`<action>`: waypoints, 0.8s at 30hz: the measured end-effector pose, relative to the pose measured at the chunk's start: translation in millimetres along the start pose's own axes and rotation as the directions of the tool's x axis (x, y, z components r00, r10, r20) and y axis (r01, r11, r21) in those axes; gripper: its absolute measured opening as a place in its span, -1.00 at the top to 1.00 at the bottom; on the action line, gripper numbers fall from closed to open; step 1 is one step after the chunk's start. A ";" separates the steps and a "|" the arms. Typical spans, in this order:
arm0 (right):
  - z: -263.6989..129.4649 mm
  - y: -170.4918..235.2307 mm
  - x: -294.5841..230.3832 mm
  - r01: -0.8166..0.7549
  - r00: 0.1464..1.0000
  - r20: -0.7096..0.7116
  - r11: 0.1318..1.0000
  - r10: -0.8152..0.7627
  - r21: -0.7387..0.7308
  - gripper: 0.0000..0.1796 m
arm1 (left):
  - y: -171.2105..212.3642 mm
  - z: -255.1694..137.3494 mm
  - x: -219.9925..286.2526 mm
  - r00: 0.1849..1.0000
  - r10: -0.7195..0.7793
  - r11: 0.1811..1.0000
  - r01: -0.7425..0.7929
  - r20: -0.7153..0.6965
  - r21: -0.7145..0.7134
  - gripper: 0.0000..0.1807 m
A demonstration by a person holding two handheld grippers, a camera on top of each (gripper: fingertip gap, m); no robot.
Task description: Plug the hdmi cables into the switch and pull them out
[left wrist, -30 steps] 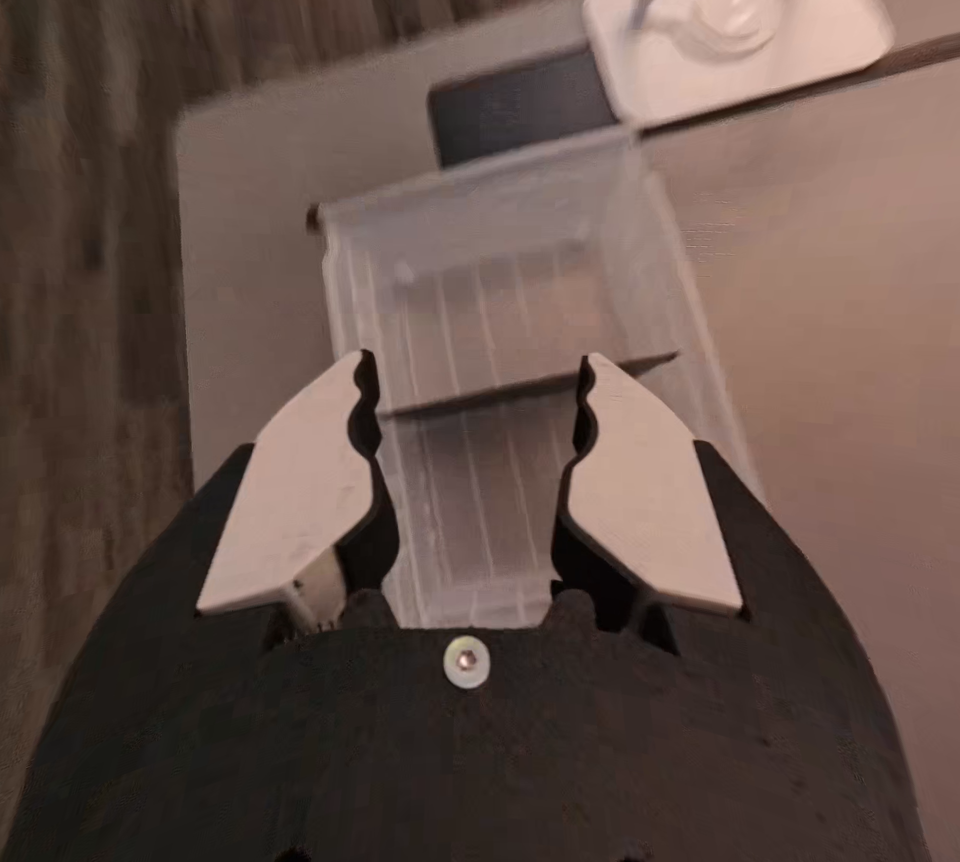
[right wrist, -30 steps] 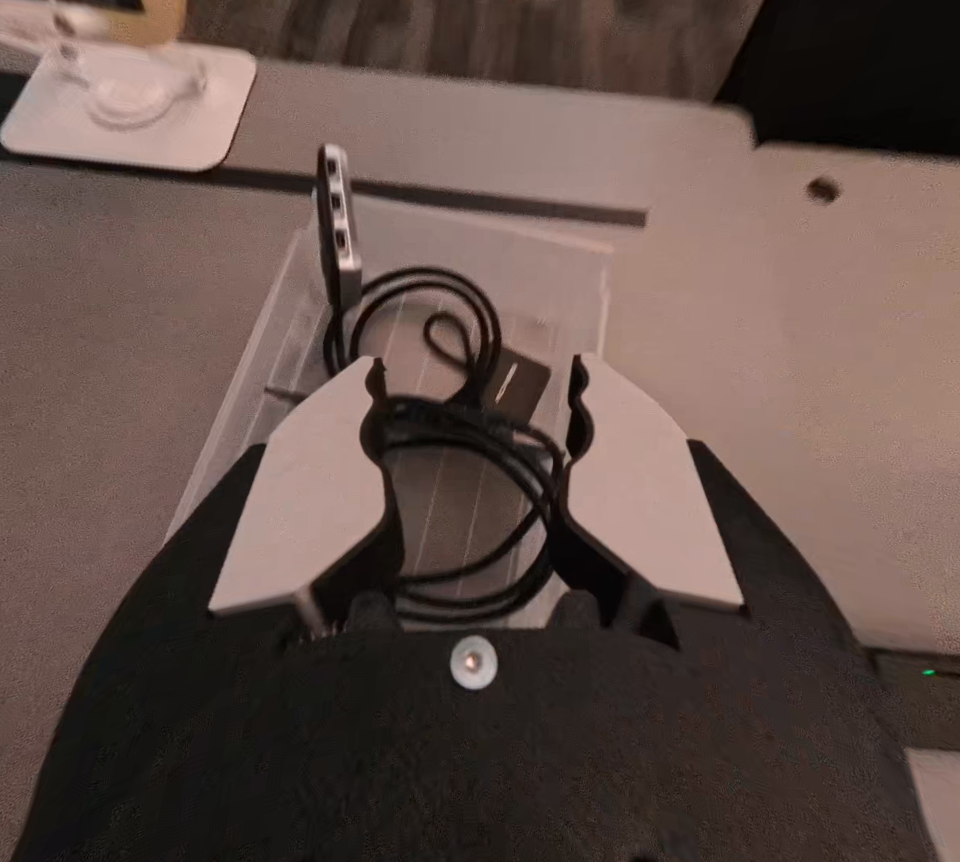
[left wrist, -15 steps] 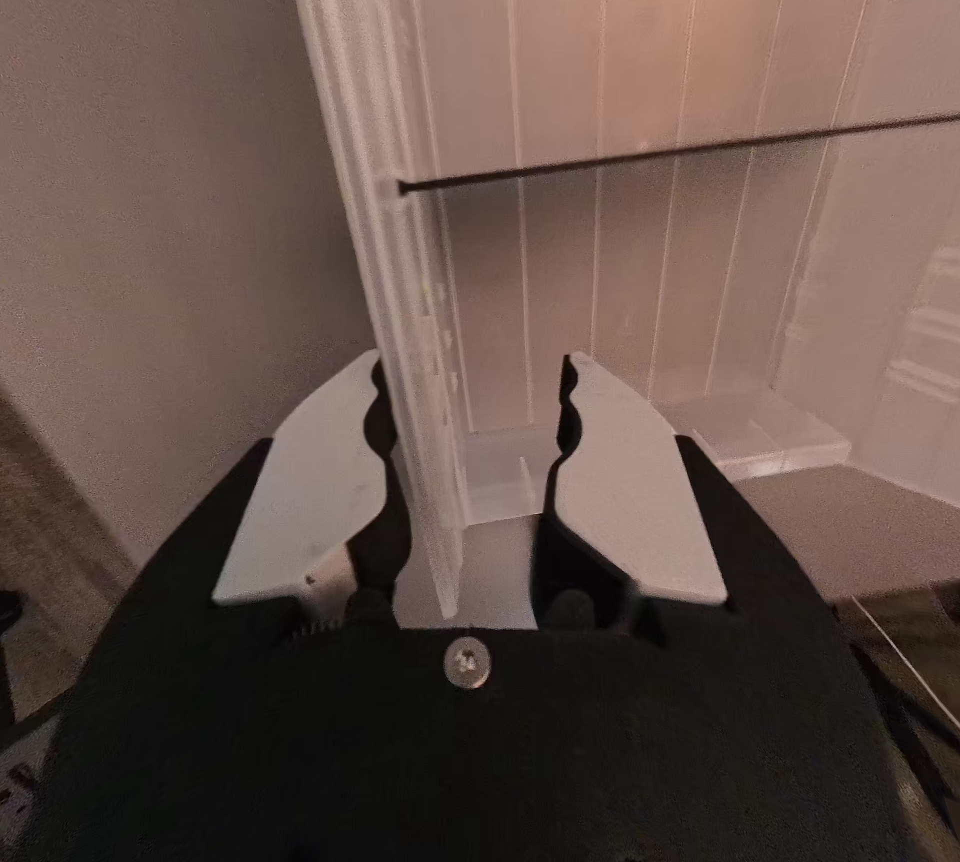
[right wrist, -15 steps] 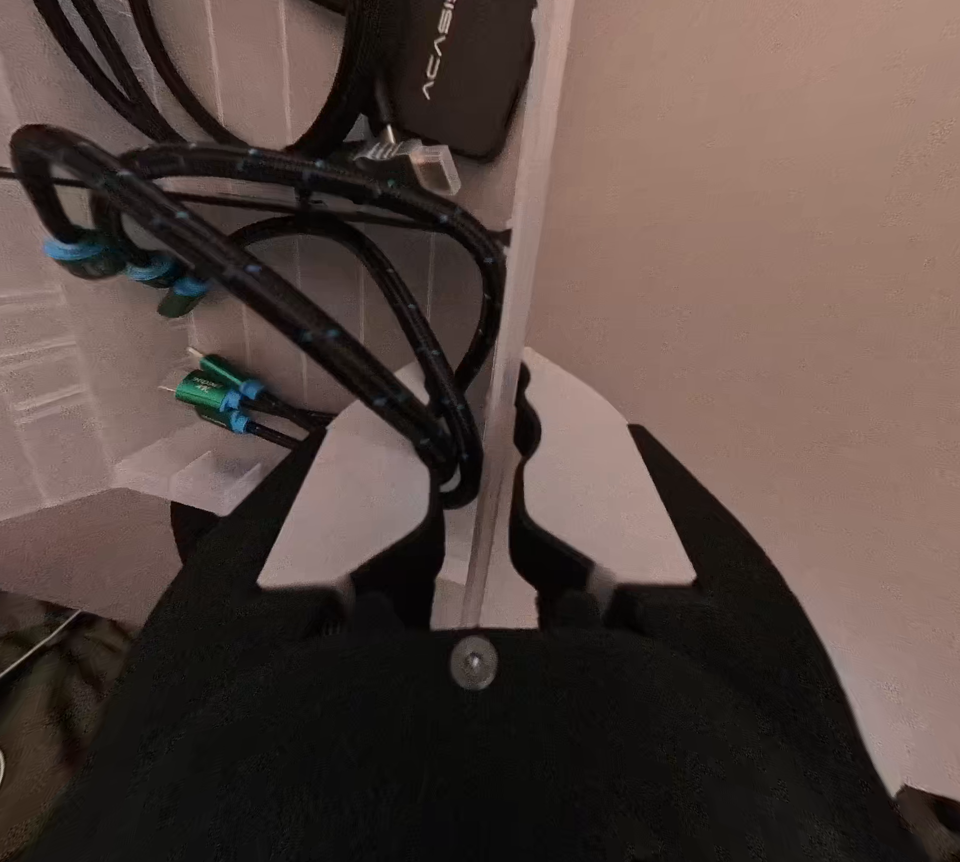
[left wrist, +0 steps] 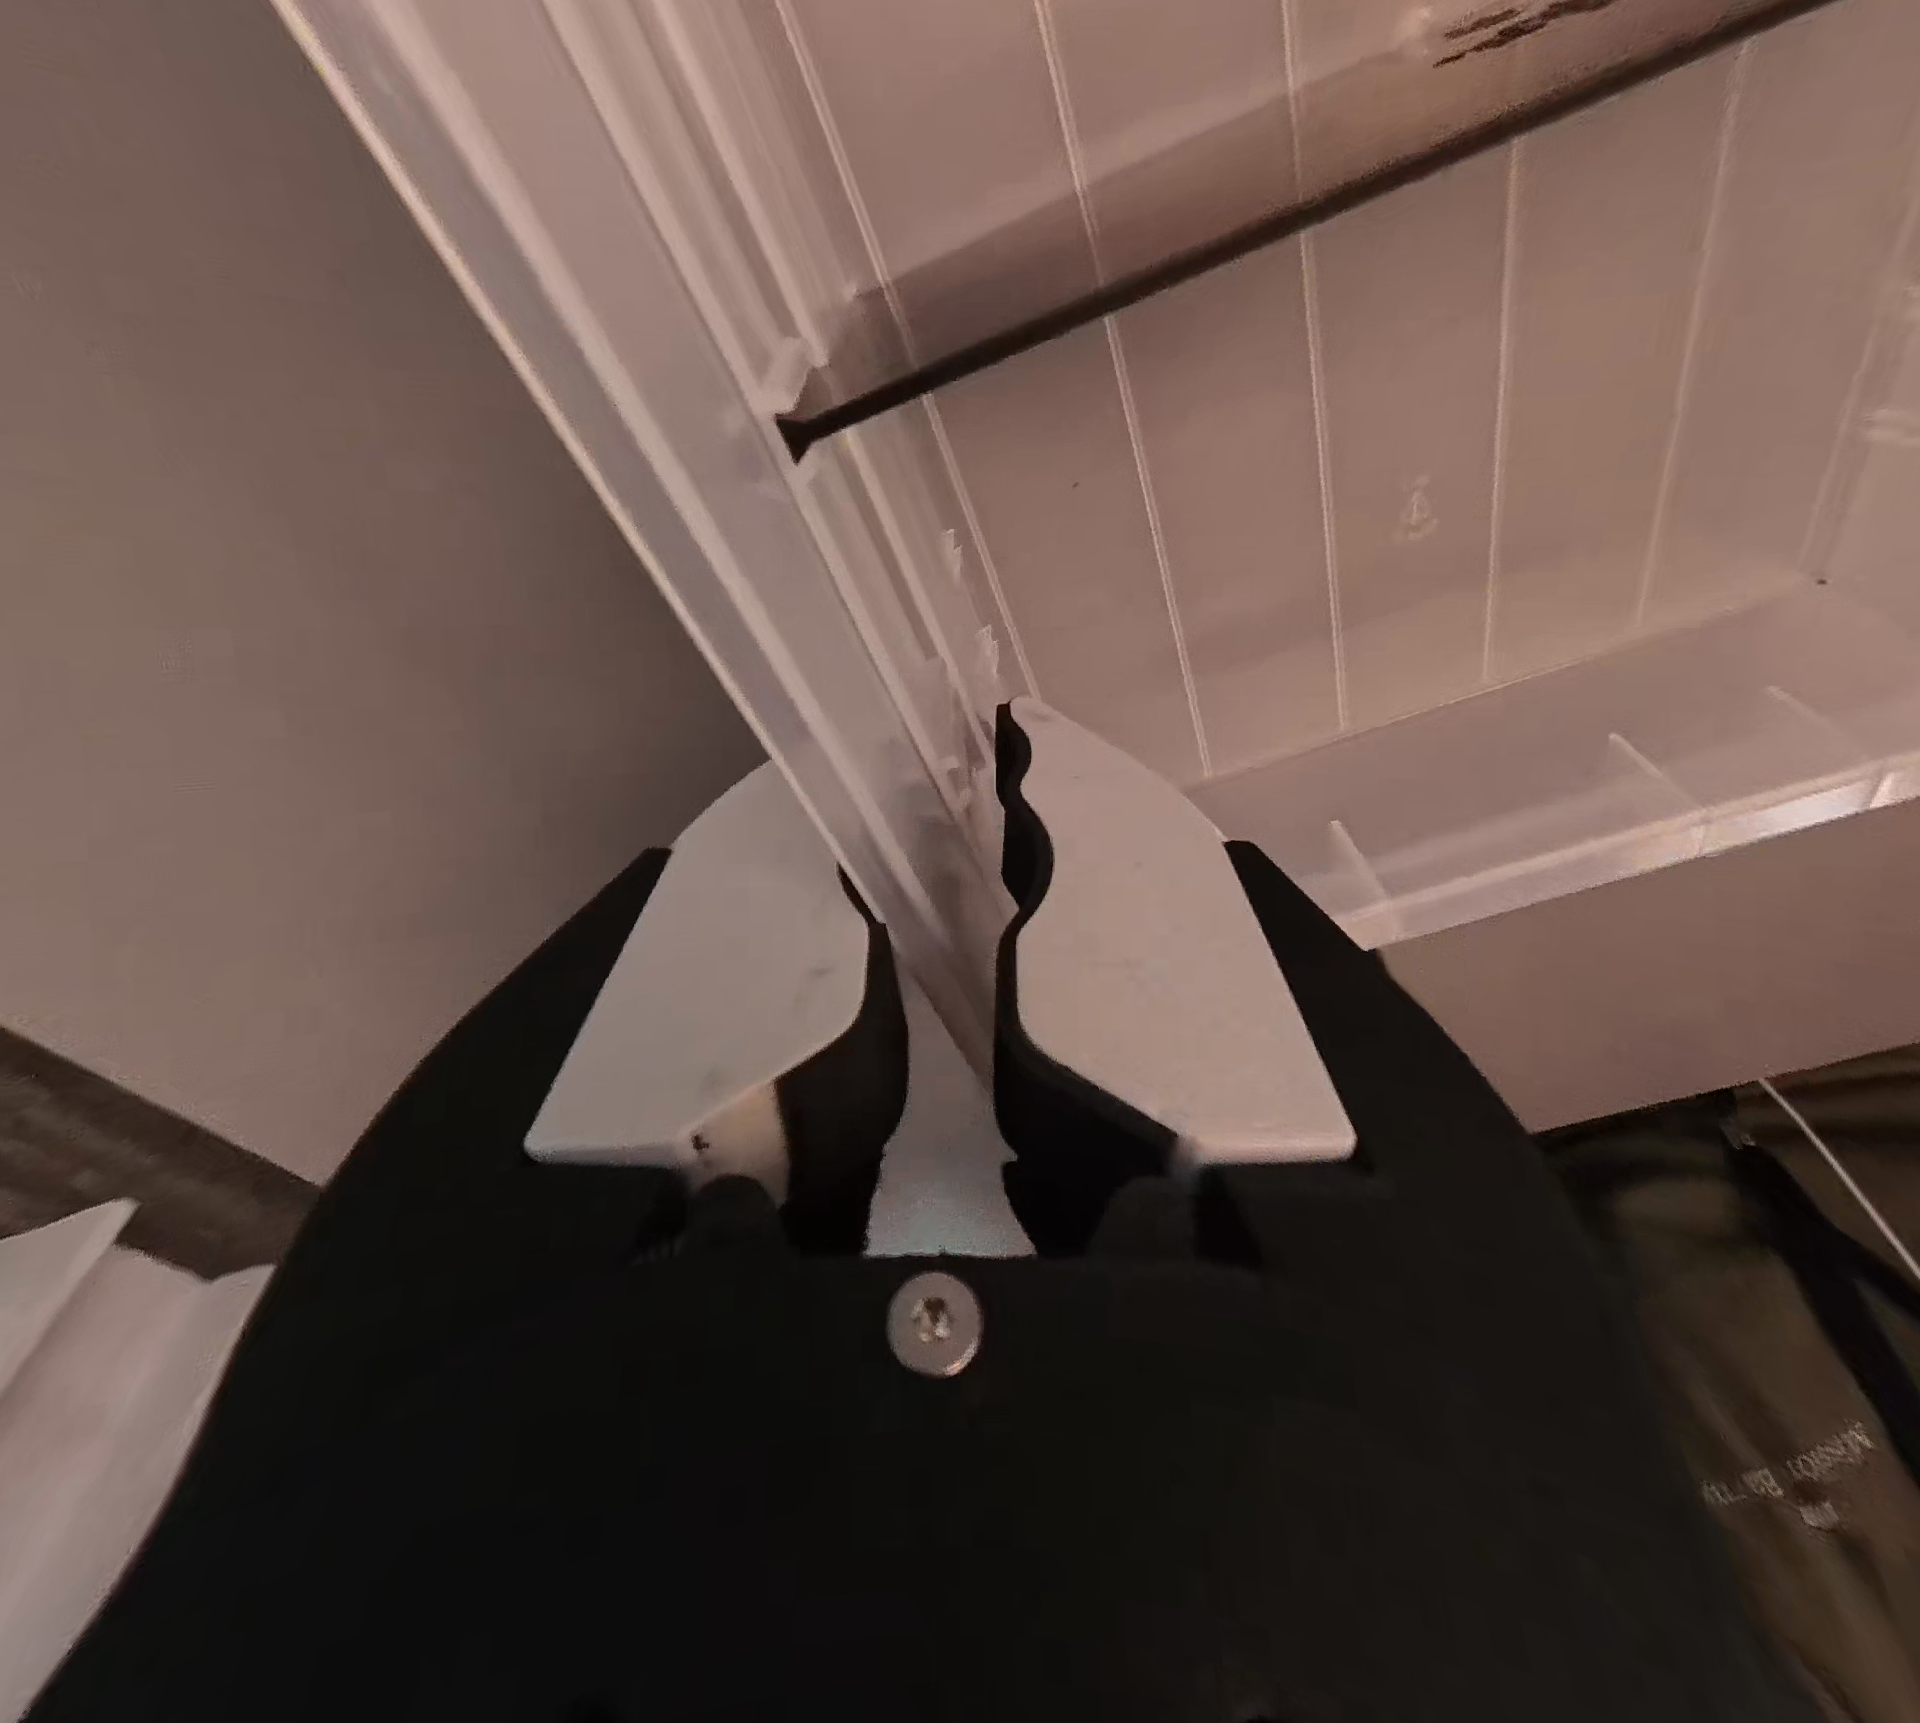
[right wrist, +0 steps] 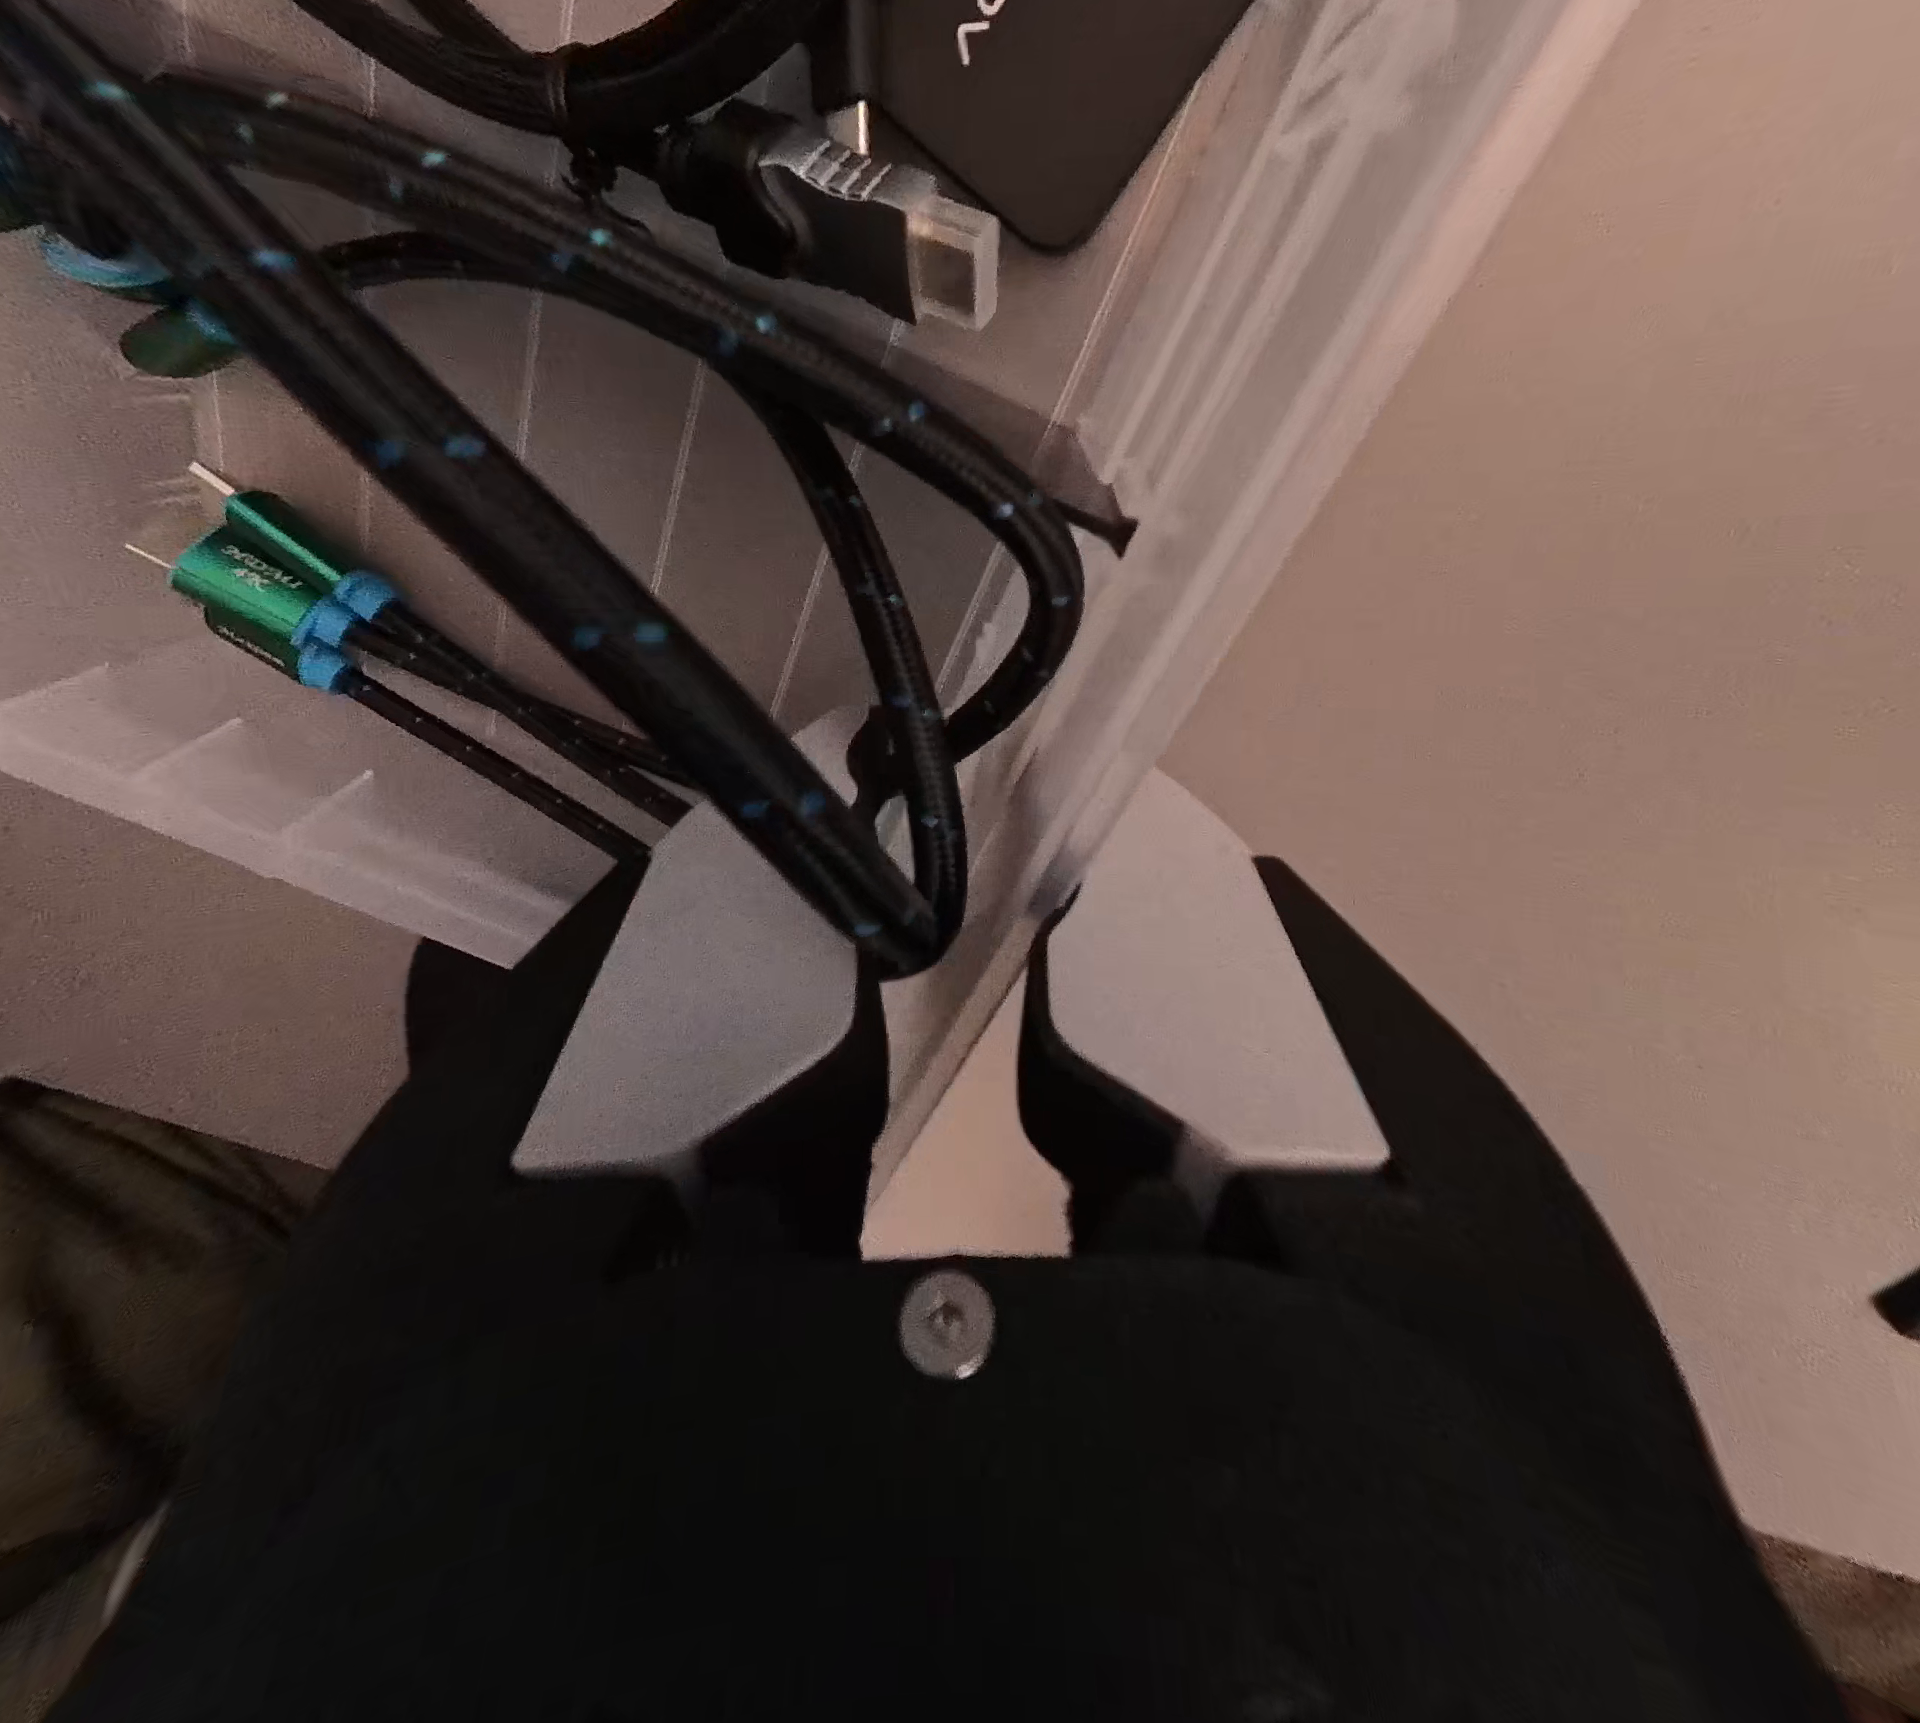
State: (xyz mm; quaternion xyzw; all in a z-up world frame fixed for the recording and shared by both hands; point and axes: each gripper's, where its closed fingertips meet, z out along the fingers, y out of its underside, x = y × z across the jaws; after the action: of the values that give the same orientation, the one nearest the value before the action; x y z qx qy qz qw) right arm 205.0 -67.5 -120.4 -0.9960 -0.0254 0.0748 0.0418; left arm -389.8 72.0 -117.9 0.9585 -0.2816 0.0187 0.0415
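A: Since half a second earlier both sets of fingers had narrowed. The left gripper [left wrist: 940, 852] had closed down on the left side wall of the clear plastic bin [left wrist: 727, 385], which ran between its fingers, and the bin now sat at more of a slant in both views.

B: And the right gripper [right wrist: 961, 852]?

A: Much the same: nearly closed on the bin's right wall, one finger inside and one outside. A loop of braided black-and-blue HDMI cable [right wrist: 582, 551] lay over its inner finger, touching it.

B: Where were the task's things?

A: All in the bin, ahead of the right gripper's fingers. The black switch box [right wrist: 1101, 0] lay at the far end, against the wall those fingers held. A black-and-silver HDMI plug [right wrist: 883, 239] lay just before it, unplugged. Green plugs [right wrist: 249, 577] sat off to the left of the fingers.

B: So which step?

A: Judging by that, only moving the bin; no plugging had begun. Next the bin would need setting down and releasing, then a plug and the switch picked up.

B: Any writing?

A: White lettering on the switch, small print on a green plug and on dark fabric [left wrist: 1766, 1424] right of the left gripper. I leave it unread.
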 end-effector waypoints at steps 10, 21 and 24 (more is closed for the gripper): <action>7.6 -33.1 -56.3 0.160 0.985 0.060 0.987 -0.161 0.018 0.54 | -0.8 0.4 43.6 0.991 0.125 0.986 -0.119 0.050 -0.116 0.66; -152.3 -66.4 -118.4 0.226 0.962 -0.263 0.729 -0.066 0.646 0.37 | 5.7 -69.6 57.8 0.982 0.167 0.960 -0.182 0.087 0.212 0.55; -183.9 -92.5 -261.8 0.292 0.901 -0.127 0.364 -0.415 0.884 0.31 | 5.3 -93.3 65.0 0.974 0.181 0.920 -0.216 0.135 0.327 0.55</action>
State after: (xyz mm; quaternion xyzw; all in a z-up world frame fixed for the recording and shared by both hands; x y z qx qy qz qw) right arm -29.8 -5.0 107.3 -0.7887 -0.1980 0.1246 0.5685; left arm -339.2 41.0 -20.7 0.9174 -0.3717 0.0222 -0.1408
